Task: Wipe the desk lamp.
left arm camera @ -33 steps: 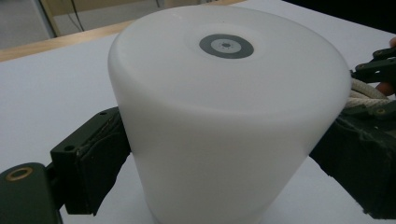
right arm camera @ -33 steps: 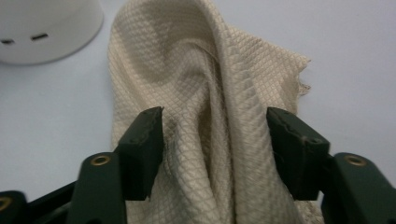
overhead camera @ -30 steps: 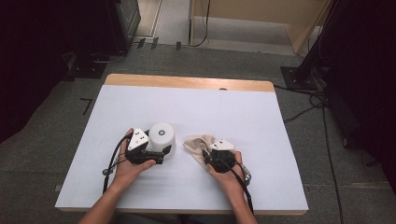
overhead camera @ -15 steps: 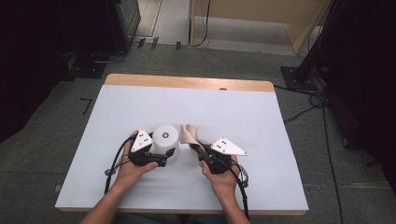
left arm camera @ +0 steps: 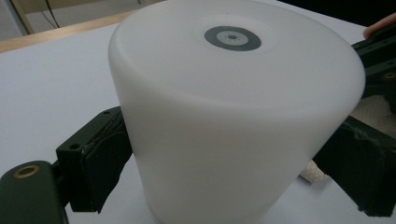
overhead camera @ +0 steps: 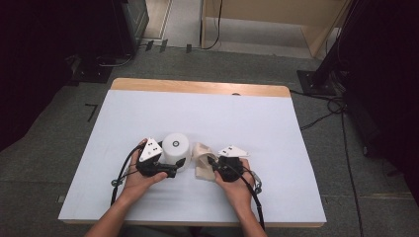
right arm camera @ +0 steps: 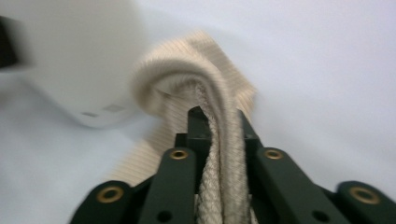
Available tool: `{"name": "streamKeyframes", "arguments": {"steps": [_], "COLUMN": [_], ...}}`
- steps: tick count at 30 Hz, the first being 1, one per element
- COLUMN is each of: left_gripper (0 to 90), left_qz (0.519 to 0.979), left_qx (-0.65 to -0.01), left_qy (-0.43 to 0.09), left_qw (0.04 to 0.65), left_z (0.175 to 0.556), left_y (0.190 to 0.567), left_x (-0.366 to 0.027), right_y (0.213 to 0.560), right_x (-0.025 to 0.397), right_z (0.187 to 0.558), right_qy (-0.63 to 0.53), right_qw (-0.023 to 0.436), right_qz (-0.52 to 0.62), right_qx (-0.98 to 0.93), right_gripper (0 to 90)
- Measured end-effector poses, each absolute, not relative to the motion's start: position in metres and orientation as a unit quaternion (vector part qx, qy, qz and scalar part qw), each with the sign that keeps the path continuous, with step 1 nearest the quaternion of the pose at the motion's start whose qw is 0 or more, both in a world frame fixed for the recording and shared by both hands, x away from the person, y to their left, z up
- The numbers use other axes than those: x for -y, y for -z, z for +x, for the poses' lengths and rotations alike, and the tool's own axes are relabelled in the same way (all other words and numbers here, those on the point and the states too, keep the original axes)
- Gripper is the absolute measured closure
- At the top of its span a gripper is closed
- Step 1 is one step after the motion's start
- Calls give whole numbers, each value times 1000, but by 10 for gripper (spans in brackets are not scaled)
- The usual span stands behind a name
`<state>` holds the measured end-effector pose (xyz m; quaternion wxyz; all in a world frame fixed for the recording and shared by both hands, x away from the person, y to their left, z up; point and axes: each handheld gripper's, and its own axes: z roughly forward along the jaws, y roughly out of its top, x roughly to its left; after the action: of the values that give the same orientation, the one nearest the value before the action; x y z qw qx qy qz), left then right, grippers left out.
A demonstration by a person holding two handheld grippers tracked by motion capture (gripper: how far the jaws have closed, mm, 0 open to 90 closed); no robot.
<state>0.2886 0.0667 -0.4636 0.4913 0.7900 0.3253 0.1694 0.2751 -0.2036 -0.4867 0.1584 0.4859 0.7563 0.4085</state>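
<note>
At the near middle of a white table (overhead camera: 276, 128), the left gripper (overhead camera: 175, 167) clasps a white cylinder (overhead camera: 176, 146) between its 2 jaws; a grey ring mark tops it. Just right, the right gripper (overhead camera: 211, 162) pinches a beige cloth (overhead camera: 201, 159). No writing is legible.

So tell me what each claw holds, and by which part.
Left claw clamps the white cylinder across its side wall, low down. Right claw pinches a fold of the beige cloth.
</note>
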Motion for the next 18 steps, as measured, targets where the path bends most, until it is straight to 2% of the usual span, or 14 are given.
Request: {"name": "streamKeyframes", "arguments": {"steps": [1,3,4,5,6,7,10,12,14,16,18], "left_gripper": [82,82,82,82,82,83,82,82,81,81,81], "left_qz": [790,789,788,788,788,788,786,786,786,785,785], "left_qx": [-325,-326,-326,-326,-325,-325,-328,-328,-329,-330,-331], "left_qy": [-169,-169,-168,-168,-170,-170,-170,-170,-170,-169,-167], "left_qw": [491,493,494,495,495,495,496,496,495,496,496], "left_z": [289,289,289,289,289,289,288,288,288,288,288], "left_y": [464,463,463,463,462,462,462,462,462,462,463], "left_x": [-67,-67,-67,-67,-67,-67,-67,-67,-66,-66,-66], "right_y": [487,489,486,486,474,474,455,455,465,469,485], "right_x": [204,214,223,223,229,229,230,227,206,199,186], "right_z": [275,278,277,277,273,273,267,267,271,272,281], "right_qy": [-409,-384,-392,-392,-442,-442,-481,-486,-459,-446,-401], "right_qw": [158,179,201,201,206,206,232,226,210,209,216], "right_qz": [486,502,505,505,476,476,448,445,425,421,423], "right_qx": [-756,-754,-742,-742,-732,-732,-717,-717,-751,-762,-783], "right_gripper": [739,648,553,553,492,492,400,372,336,326,266]}}
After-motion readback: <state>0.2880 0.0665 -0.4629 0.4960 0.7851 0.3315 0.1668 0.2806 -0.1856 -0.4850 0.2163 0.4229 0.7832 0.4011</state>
